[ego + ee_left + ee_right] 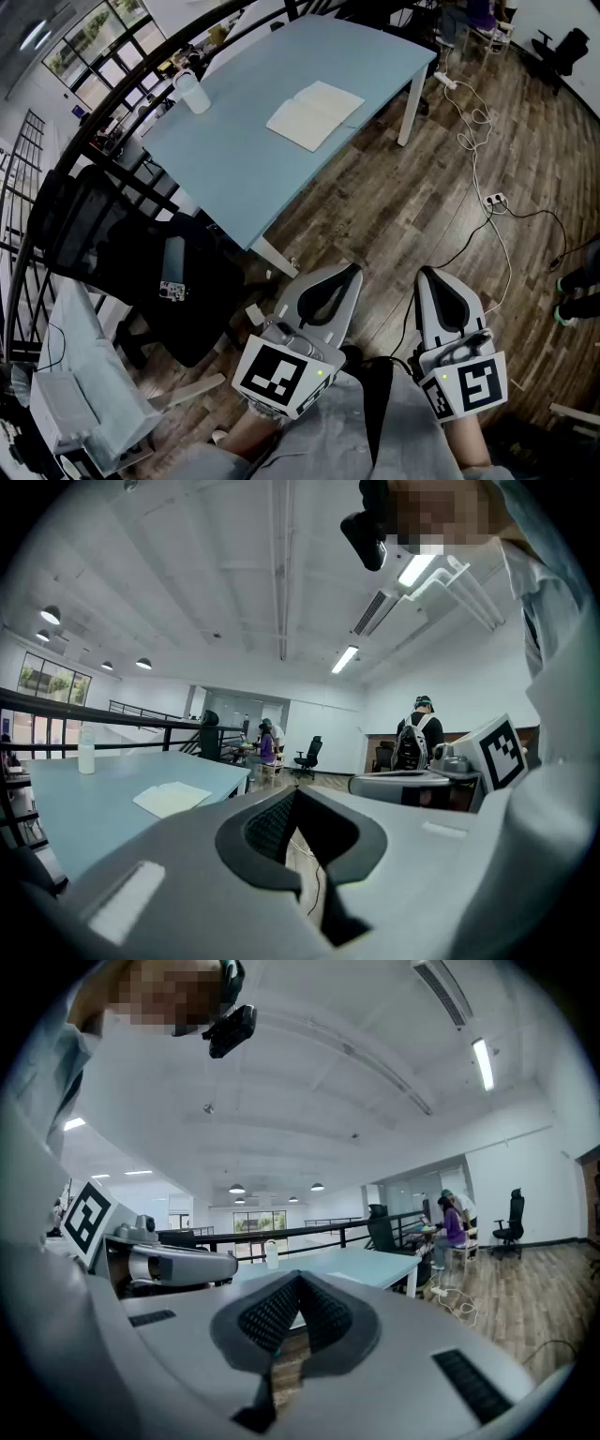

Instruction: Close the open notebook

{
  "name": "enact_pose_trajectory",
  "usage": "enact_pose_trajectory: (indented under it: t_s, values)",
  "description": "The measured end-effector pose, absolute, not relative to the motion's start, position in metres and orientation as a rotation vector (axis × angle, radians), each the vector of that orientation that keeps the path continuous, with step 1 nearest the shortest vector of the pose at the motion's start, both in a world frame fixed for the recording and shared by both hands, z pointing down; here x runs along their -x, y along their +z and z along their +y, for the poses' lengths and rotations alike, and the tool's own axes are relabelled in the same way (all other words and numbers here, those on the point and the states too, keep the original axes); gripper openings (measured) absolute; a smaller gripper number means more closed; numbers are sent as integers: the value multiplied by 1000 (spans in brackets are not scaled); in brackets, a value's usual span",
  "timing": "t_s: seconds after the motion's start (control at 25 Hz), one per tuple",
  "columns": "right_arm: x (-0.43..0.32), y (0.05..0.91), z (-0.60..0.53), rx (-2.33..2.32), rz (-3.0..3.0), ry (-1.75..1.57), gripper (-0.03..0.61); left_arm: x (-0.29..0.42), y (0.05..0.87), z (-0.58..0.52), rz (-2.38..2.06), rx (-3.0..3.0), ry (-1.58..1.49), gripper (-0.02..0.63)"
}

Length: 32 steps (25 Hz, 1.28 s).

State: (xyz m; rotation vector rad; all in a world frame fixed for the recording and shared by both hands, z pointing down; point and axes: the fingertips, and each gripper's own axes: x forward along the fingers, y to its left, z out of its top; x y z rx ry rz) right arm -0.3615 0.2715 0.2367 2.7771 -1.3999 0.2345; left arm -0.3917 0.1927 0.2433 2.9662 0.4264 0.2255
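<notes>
Holding the left gripper (348, 273) and right gripper (427, 275) side by side, jaws closed on nothing, probably resting before any approach, with the open notebook (315, 114) lying flat on the table (239, 183) well ahead of the 2.

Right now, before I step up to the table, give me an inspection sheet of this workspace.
Surface: pale blue rectangular table, carrying two things.
Job's things: cream-paged paper notebook, lying open and flat.
Clutter: translucent white bottle, upright, apart from the notebook.
Grippers: left gripper and right gripper both shut, empty, well short of the table.
Cables: white cable running across the wooden floor to a white power strip.
Surroundings: black office chair beside the table; black metal railing behind.
</notes>
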Motion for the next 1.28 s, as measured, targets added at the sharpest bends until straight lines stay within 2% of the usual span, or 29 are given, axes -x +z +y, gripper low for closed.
enact_pose_trajectory:
  t_s: [1.28]
  values:
    - [365,227,265,-2797,-1246,173,-3,407,243,161,446,-2963,212,3]
